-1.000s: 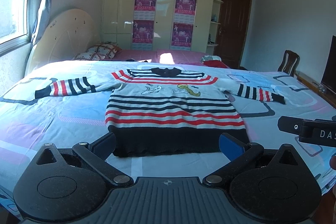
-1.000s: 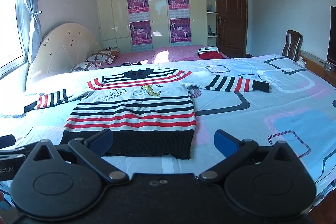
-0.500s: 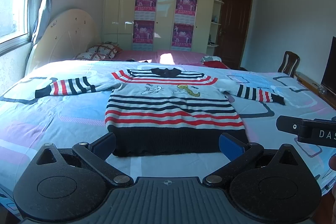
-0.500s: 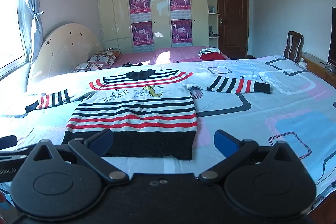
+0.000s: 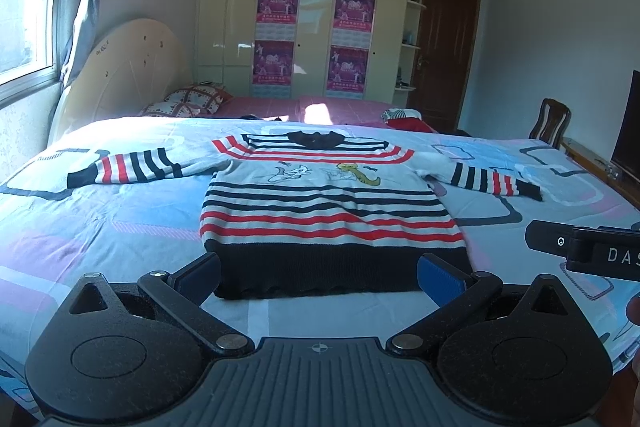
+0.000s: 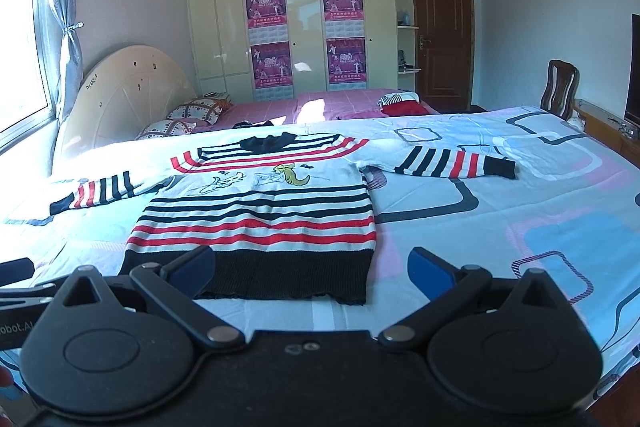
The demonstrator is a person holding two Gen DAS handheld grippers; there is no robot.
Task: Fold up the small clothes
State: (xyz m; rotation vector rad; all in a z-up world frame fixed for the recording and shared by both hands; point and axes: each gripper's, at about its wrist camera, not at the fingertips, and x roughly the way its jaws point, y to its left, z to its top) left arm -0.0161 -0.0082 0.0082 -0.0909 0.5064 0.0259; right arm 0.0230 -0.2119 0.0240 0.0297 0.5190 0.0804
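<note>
We've got one striped sweater (image 5: 328, 211) spread flat on the bed (image 5: 100, 219), both sleeves out to the sides, its black hem just ahead of our two tongs. The left gripper (image 5: 320, 275) is spread wide with nothing in it, hem right in front of the gap. The right gripper (image 6: 312, 269) is wide open and empty too, with the sweater ahead and off to its left. Four pink posters (image 6: 266, 5) hang on the wardrobe behind, and two patterned pillows (image 6: 198, 107) sit by the headboard.

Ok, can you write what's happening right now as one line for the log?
phase: before first fold | sweater: flat on bed, sleeves spread | left gripper: open, empty, near hem | right gripper: open, empty
</note>
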